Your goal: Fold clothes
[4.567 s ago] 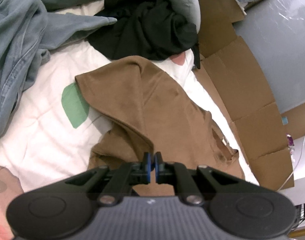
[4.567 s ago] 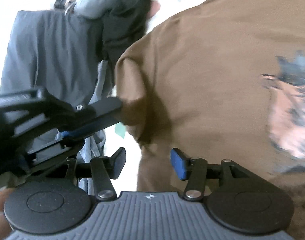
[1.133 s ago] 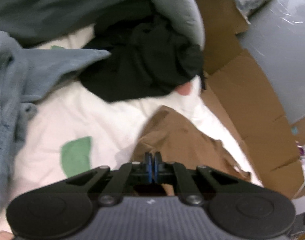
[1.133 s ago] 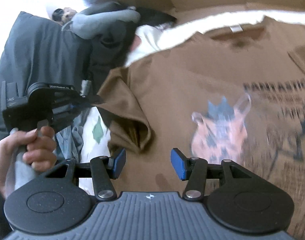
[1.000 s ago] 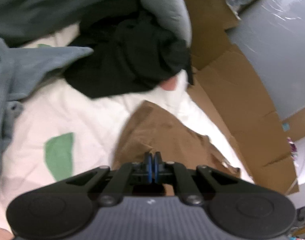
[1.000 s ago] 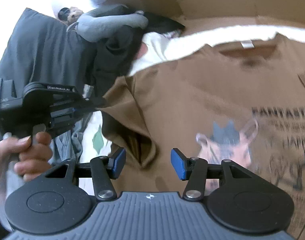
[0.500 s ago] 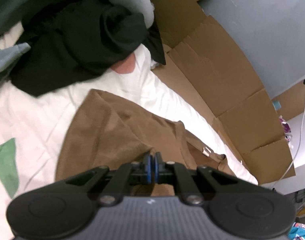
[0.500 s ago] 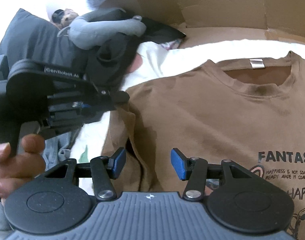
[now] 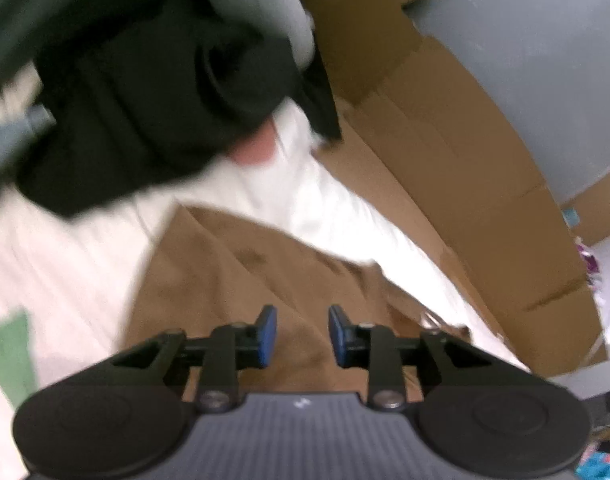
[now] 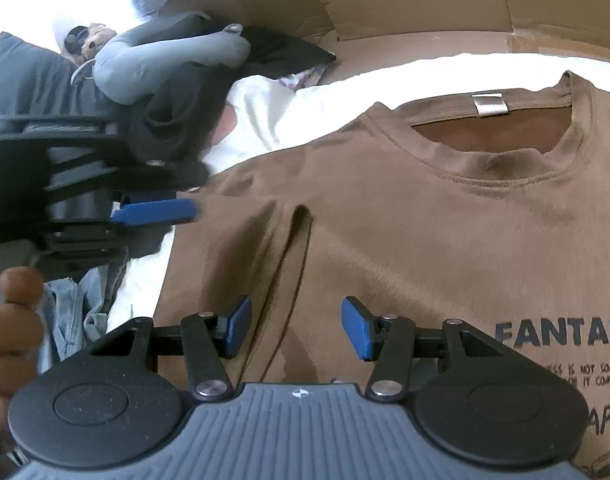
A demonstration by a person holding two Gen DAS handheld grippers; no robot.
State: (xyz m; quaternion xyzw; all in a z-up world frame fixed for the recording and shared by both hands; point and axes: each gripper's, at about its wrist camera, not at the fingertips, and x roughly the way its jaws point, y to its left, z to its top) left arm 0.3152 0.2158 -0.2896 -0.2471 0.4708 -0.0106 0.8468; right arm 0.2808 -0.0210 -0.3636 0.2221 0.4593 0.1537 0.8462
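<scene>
The brown T-shirt (image 10: 425, 248) bears dark print reading "FANTAS", cut off at the edge.

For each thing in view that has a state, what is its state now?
Brown T-shirt: spread face up on the white sheet, one crease near the sleeve, not folded.
Left gripper: jaws opening, nothing between the pads.
Right gripper: open, empty, above the shirt.
Black garment: crumpled.

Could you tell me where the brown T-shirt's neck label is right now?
In the right wrist view, the label sits upper right inside the brown T-shirt collar, near the cardboard.
</scene>
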